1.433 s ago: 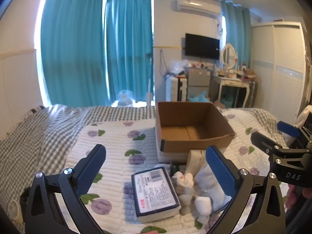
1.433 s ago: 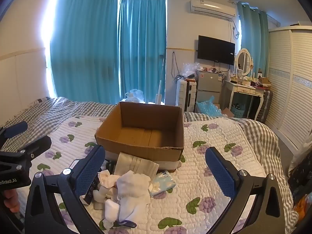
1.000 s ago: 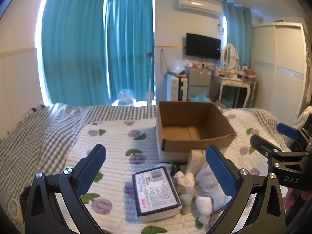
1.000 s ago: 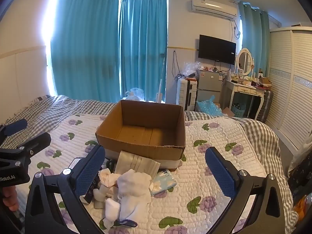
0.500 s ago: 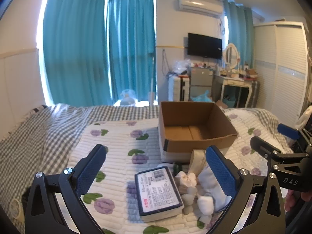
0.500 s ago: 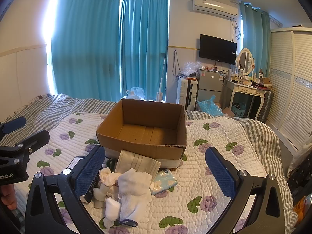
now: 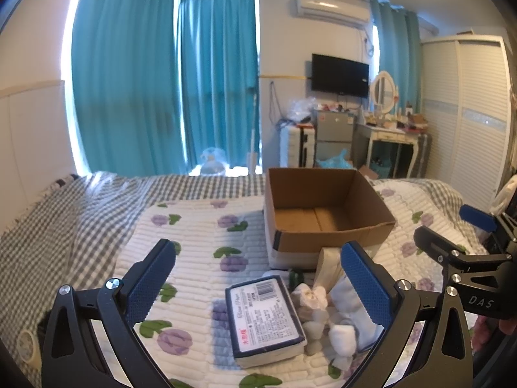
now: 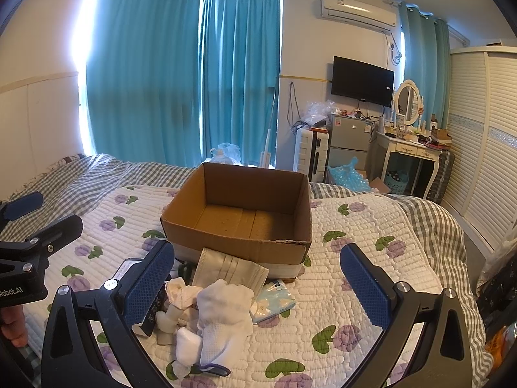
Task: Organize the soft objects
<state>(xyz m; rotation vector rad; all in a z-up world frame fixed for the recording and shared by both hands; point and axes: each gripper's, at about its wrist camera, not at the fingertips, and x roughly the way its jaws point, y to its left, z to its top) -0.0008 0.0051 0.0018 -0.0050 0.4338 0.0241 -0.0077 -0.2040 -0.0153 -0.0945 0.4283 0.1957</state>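
Observation:
An open, empty cardboard box [image 7: 326,226] [image 8: 239,220] stands on the flowered quilt [image 7: 200,258]. In front of it lies a pile: a tissue pack [image 7: 263,317], a white sock [image 8: 226,310], a folded face mask [image 8: 229,271], a small blue-white packet [image 8: 273,300] and small white soft pieces [image 7: 311,297]. My left gripper [image 7: 258,278] is open and empty, above the tissue pack. My right gripper [image 8: 257,278] is open and empty, above the pile. Each gripper also shows at the edge of the other's view.
The bed's grey checked blanket [image 7: 64,213] lies left and behind. Beyond the bed stand teal curtains [image 8: 181,80], a small fridge [image 8: 347,142], a dressing table [image 8: 410,152] and a white wardrobe [image 8: 484,148]. The bed's right edge drops near the wardrobe.
Both views have shifted only slightly; the grippers stay open and hover over the same pile. Nothing on the bed has moved.

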